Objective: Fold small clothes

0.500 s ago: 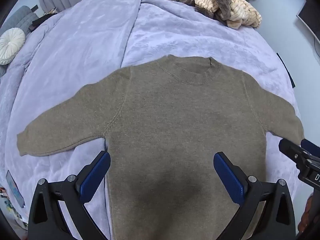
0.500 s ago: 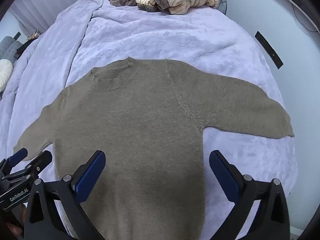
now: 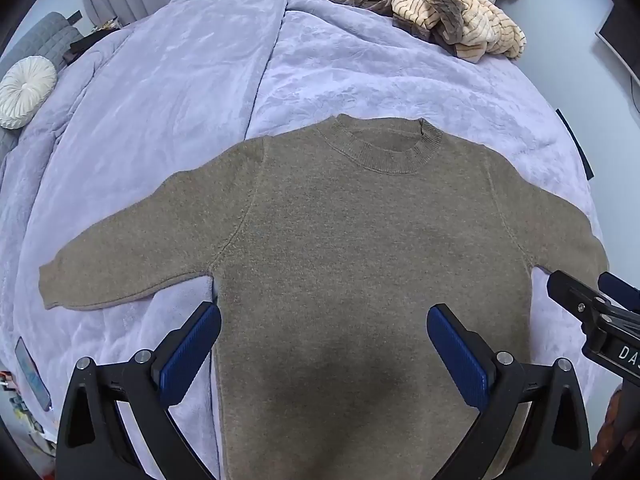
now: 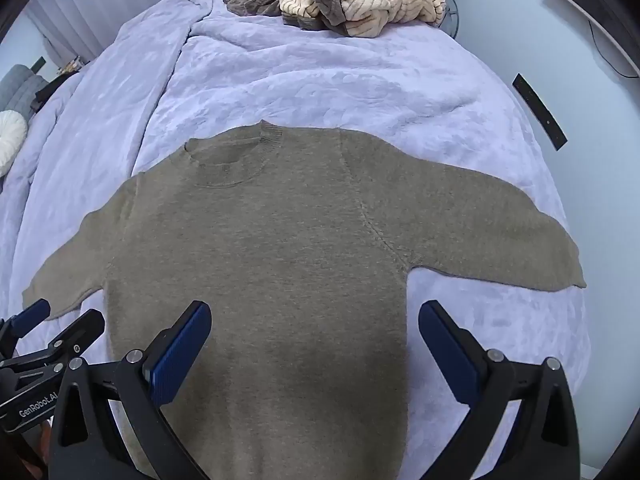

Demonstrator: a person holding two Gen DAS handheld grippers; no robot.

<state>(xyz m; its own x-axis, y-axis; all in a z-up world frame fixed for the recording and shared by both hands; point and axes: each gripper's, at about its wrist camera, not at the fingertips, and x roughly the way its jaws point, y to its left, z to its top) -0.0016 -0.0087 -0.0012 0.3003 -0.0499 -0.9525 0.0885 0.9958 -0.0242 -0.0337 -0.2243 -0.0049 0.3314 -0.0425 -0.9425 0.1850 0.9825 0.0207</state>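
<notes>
An olive-brown knit sweater (image 3: 360,240) lies flat and face up on the lavender bedspread (image 3: 180,92), collar away from me, both sleeves spread out sideways. It also shows in the right wrist view (image 4: 272,248). My left gripper (image 3: 324,352) is open and empty, hovering over the sweater's lower left body. My right gripper (image 4: 316,348) is open and empty, hovering over the lower right body. Each gripper shows at the edge of the other's view: the right one (image 3: 592,304) and the left one (image 4: 48,332).
A heap of striped cream and brown clothes (image 3: 440,20) lies at the far end of the bed, also in the right wrist view (image 4: 352,4). A white round cushion (image 3: 24,92) sits at far left. The bed's right edge (image 4: 568,200) runs along a wall.
Both grippers have drifted slightly; the sweater sits a little lower in both views. Nothing was grasped or moved.
</notes>
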